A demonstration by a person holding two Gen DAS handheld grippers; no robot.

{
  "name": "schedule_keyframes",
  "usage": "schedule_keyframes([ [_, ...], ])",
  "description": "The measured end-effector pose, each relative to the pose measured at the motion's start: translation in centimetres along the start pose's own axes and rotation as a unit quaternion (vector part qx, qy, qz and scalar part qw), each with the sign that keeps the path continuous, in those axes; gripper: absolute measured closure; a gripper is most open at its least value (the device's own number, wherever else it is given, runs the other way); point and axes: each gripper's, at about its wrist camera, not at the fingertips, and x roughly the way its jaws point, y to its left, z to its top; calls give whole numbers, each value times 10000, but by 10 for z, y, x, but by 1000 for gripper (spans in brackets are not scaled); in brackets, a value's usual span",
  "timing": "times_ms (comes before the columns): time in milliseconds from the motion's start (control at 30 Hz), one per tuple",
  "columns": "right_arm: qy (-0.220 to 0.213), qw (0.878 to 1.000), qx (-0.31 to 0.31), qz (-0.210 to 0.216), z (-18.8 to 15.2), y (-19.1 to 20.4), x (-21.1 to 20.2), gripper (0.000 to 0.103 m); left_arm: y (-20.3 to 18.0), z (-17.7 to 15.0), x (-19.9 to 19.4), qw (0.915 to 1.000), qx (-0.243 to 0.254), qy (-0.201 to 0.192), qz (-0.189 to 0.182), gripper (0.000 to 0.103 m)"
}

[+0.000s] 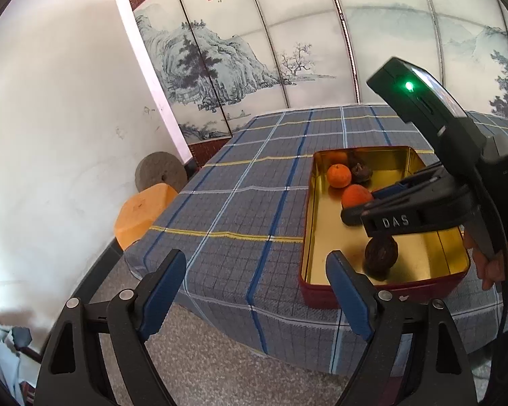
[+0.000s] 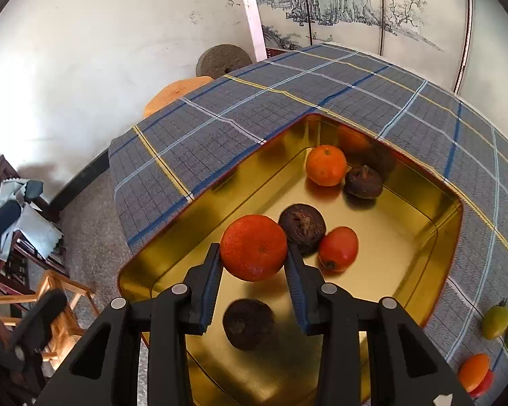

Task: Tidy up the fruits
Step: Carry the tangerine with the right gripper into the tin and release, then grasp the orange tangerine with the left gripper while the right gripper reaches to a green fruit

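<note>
A gold-lined red tin [image 1: 453, 257] [image 2: 420, 216] sits on the plaid tablecloth. My right gripper [image 2: 253, 264] is shut on an orange [image 2: 253, 247] and holds it just above the tin's floor; the same orange shows in the left wrist view [image 1: 355, 195]. Inside the tin lie another orange [image 2: 325, 165] [image 1: 338, 175], a red tomato [image 2: 338, 247], and three dark brown fruits [image 2: 303, 225] [image 2: 364, 182] [image 2: 249, 323]. My left gripper [image 1: 255, 286] is open and empty, off the table's near-left edge, left of the tin.
Two green fruits [image 2: 496, 320], an orange fruit [image 2: 474, 370] and a red one [image 2: 483, 386] lie on the cloth right of the tin. An orange stool [image 1: 142, 213] and a stone wheel [image 1: 161, 171] stand by the wall. Wooden furniture [image 2: 27, 270] stands on the floor.
</note>
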Motion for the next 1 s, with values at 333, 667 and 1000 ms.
schedule_keyframes([
  [333, -339, 9989, 246, 194, 11, 1, -11, 44, 1, -1, 0, 10000, 20, 39, 29, 16],
  [667, -960, 9939, 448, 318, -16, -10, -53, 44, -6, 2, -3, 10000, 96, 14, 1, 16],
  [1000, -1427, 9867, 357, -693, -107, -61, -130, 44, -31, 20, -28, 9977, 382, -178, -522, 15],
])
